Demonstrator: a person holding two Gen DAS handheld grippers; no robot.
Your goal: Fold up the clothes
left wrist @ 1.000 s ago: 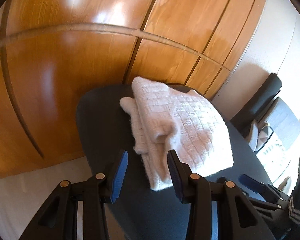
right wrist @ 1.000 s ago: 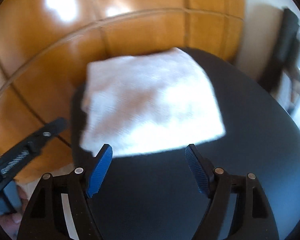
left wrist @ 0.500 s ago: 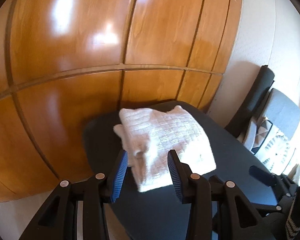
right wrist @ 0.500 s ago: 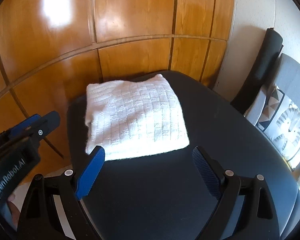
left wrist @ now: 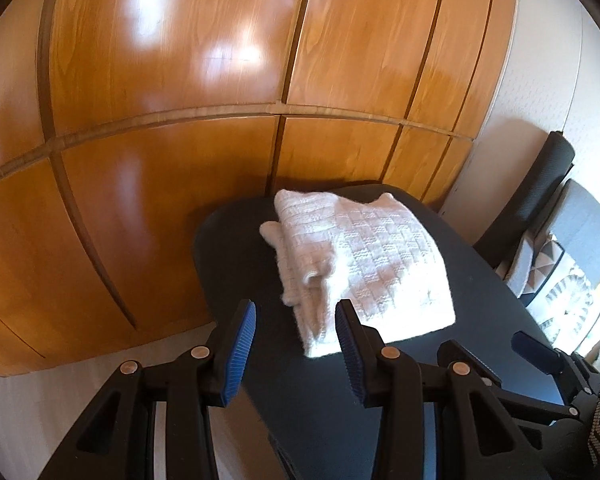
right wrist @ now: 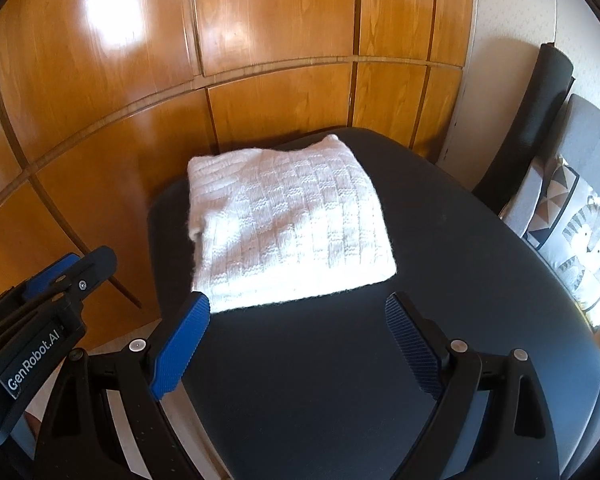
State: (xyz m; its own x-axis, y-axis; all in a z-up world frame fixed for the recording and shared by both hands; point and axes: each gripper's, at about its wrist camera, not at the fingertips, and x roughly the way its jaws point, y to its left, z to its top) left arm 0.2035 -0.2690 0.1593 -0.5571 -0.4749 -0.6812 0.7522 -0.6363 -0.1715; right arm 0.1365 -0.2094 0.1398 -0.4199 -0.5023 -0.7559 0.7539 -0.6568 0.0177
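Note:
A white knitted garment (left wrist: 372,264) (right wrist: 288,224) lies folded in a neat rectangle on the dark round table (left wrist: 236,248) (right wrist: 440,240), at its far left part. The layered folds show along its left side. My left gripper (left wrist: 295,306) hovers above the near left corner of the garment, open with a moderate gap and nothing between the blue pads. Wide open and empty, my right gripper (right wrist: 297,300) hangs over bare tabletop just short of the garment's near edge. Each gripper shows at the edge of the other's view.
A glossy wooden panelled cupboard (left wrist: 180,160) (right wrist: 260,20) stands right behind the table. At the right is a dark chair back with a grey patterned cushion (right wrist: 580,232) (left wrist: 572,272). Pale floor (left wrist: 60,380) lies left of the table.
Both grippers have lifted and drawn back from the garment, which now looks smaller and farther off. The right gripper's jaws stand wider than a second ago. The garment has not moved.

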